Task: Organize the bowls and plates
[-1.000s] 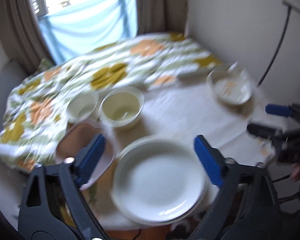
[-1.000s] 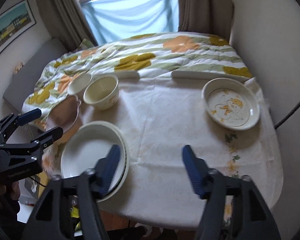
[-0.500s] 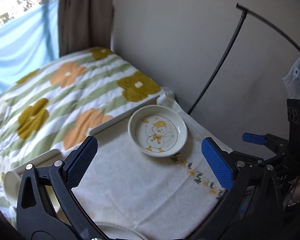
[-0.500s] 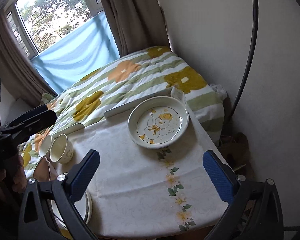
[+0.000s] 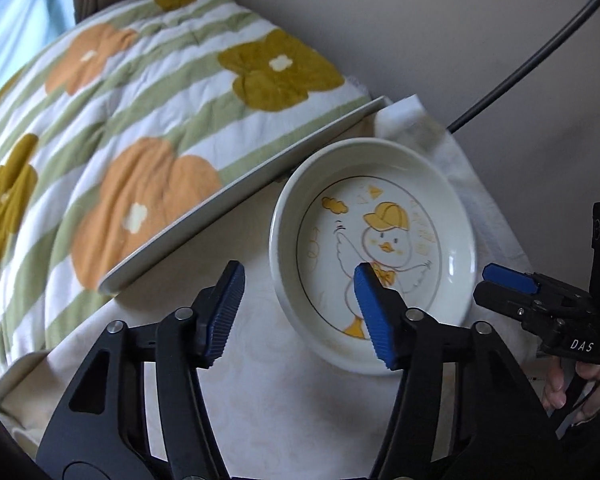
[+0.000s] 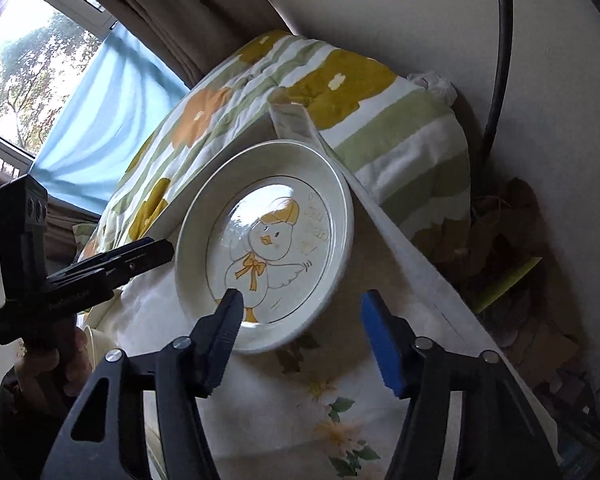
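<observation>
A white deep plate with a yellow duck drawing (image 5: 380,248) sits at the far right corner of the clothed table; it also shows in the right wrist view (image 6: 268,240). My left gripper (image 5: 300,308) is open, its jaws straddling the plate's near left rim, right pad over the plate. My right gripper (image 6: 304,324) is open, its jaws straddling the plate's near right rim. Each gripper shows in the other's view: the right one (image 5: 512,284), the left one (image 6: 140,256). The other plates and bowls are out of view.
A flowered quilt (image 5: 120,120) lies behind the table, past a white raised edge (image 5: 228,204). A wall (image 5: 460,40) with a dark cable (image 5: 540,44) is close on the right. The table's right edge (image 6: 420,256) drops to floor clutter.
Both grippers have moved in close to the duck plate from either side and now straddle its rim. Their jaws have narrowed. The stacked plates and bowls have left both views.
</observation>
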The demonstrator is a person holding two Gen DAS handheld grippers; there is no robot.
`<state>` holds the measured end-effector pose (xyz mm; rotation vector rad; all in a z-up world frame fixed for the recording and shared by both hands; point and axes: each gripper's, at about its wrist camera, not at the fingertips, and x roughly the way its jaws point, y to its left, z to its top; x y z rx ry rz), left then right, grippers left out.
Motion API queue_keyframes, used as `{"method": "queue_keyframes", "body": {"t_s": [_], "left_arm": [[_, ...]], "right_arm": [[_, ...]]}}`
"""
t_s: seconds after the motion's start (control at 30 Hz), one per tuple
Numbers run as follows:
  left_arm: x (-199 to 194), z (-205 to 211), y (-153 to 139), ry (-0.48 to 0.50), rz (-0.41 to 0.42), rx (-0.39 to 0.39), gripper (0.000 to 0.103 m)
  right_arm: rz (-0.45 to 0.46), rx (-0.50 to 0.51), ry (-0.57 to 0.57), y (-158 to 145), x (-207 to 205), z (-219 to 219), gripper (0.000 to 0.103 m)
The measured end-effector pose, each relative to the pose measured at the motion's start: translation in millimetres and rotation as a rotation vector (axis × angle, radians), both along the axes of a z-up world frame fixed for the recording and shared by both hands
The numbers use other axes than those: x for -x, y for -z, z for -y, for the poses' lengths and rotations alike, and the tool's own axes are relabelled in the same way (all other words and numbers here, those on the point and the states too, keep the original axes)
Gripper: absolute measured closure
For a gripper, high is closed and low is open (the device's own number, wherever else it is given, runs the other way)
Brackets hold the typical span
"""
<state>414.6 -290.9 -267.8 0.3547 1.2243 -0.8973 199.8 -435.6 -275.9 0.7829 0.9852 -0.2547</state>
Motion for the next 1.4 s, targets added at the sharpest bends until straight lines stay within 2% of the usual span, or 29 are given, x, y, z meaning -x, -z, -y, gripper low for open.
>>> {"method": "queue_keyframes", "body": {"t_s": [0.03,0.1,0.17,0.2,0.27,0.37,0.43,0.63,0.83,1.03,1.3,1.4], "left_arm": [[-3.7,4.6,5.8,0.008,-0.008,-0.008,0.053],[-8.4,10.6,13.8,0.019,-0.014,-0.025,0.065],[-13.3,15.0,19.0,0.025,-0.025,-0.025,0.070],[-15.4,16.9,20.8,0.029,-0.029,-0.024,0.076],[-18.1,21.1,23.8,0.038,-0.027,-0.032,0.081],[-18.9,24.7,26.0,0.045,-0.003,-0.050,0.085],[-19.4,26.0,28.3,0.048,-0.003,-0.054,0.085],[-16.7,28.6,30.5,0.060,0.024,-0.065,0.085],[-12.0,26.5,27.3,0.062,0.045,-0.079,0.085],[-1.9,10.9,4.8,0.021,0.061,-0.055,0.085],[38.0,-36.9,-64.7,-0.072,0.161,0.020,0.085],[60.5,-60.8,-88.8,-0.103,0.189,0.050,0.085]], "right_arm": [[-0.004,-0.006,0.007,3.5,-1.6,2.3,0.052],[-0.013,-0.023,0.022,10.0,-5.2,5.0,0.056],[-0.014,-0.039,0.030,14.4,-8.2,6.0,0.063],[-0.018,-0.040,0.035,16.6,-9.9,6.6,0.069],[-0.023,-0.042,0.049,19.7,-12.3,6.8,0.070],[-0.031,-0.057,0.066,25.1,-14.8,7.1,0.082],[-0.031,-0.050,0.075,25.8,-15.3,7.7,0.086],[-0.026,-0.061,0.057,28.3,-18.2,12.6,0.086],[-0.011,-0.003,0.014,20.9,-19.0,7.6,0.086],[0.018,0.081,-0.059,-1.8,-16.8,-1.6,0.086],[0.085,0.162,-0.178,-58.3,-2.5,-26.5,0.086],[0.105,0.164,-0.198,-75.4,9.0,-40.1,0.086]]}}
